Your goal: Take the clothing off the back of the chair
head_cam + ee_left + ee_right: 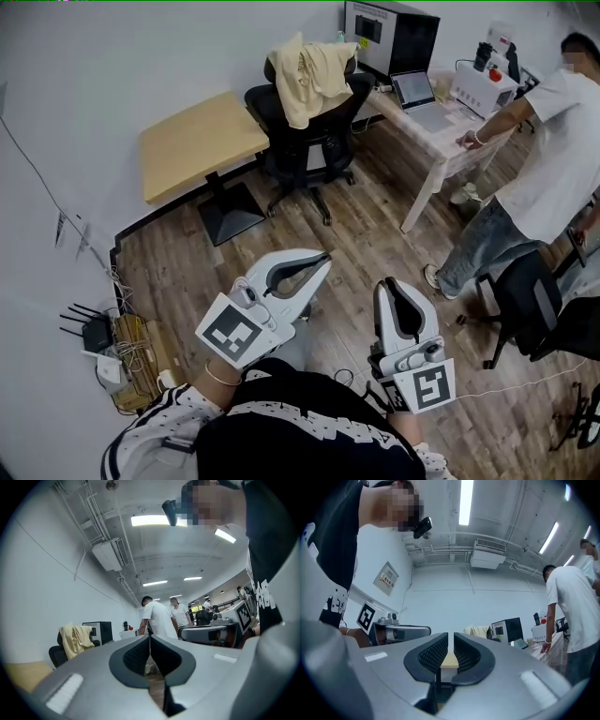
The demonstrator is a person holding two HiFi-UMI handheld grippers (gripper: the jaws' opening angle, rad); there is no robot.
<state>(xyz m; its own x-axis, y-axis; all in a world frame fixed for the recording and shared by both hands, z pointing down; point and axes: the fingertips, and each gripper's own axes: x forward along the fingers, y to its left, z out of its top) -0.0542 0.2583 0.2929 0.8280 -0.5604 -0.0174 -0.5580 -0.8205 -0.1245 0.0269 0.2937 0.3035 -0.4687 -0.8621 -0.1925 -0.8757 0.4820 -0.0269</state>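
A pale yellow garment (309, 75) hangs over the back of a black office chair (309, 145) at the far side of the room. Both grippers are held near the body, well short of the chair. The left gripper (322, 261) points toward it, jaws pressed together with nothing between them. The right gripper (387, 285) has a narrow gap between its jaws and holds nothing. The left gripper view shows the left gripper (150, 637) with the garment (75, 640) far off at the left. In the right gripper view the right gripper (450, 637) is in front and the garment (477, 631) is small in the distance.
A wooden table (202, 141) stands left of the chair. A white desk (441, 141) with a laptop and monitor is to its right, where a person (548, 178) stands. Another black chair (525, 300) is at the right. A router and cables (98, 337) lie at the left wall.
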